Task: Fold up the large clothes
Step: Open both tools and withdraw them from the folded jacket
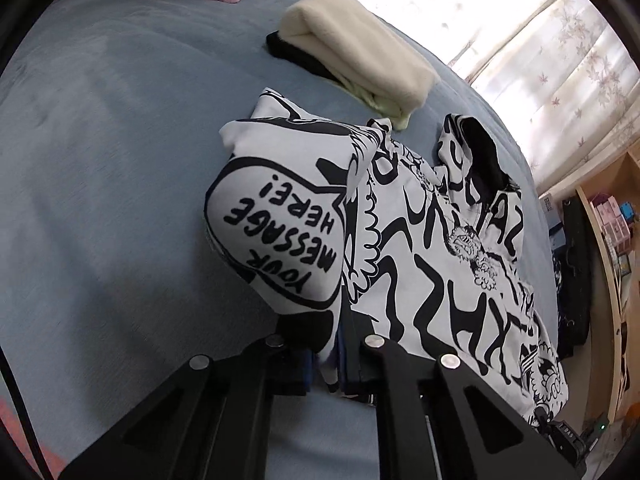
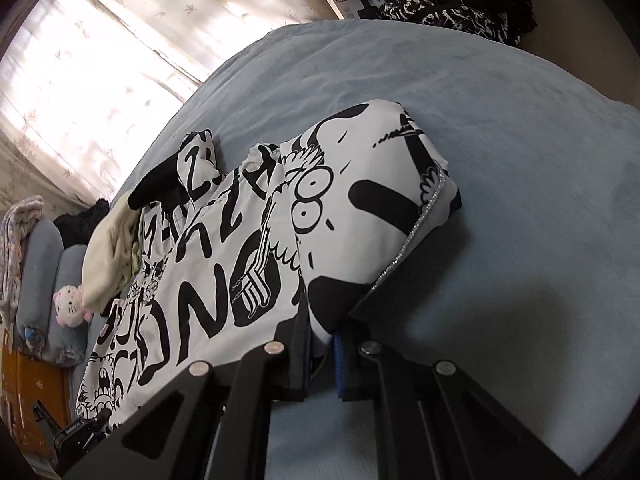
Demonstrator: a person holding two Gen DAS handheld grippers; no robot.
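- The left gripper (image 1: 324,364) is clamped on the near hem of the black-and-white printed hoodie (image 1: 432,248), a fold bulging up just beyond its fingers (speech-bubble print on top).
- The right gripper (image 2: 322,354) pinches the hoodie's other near corner.
- The hoodie lies on the blue bedspread (image 1: 120,160), hood toward 1 o'clock.
- A folded cream garment (image 1: 360,52) sits at 12 o'clock.
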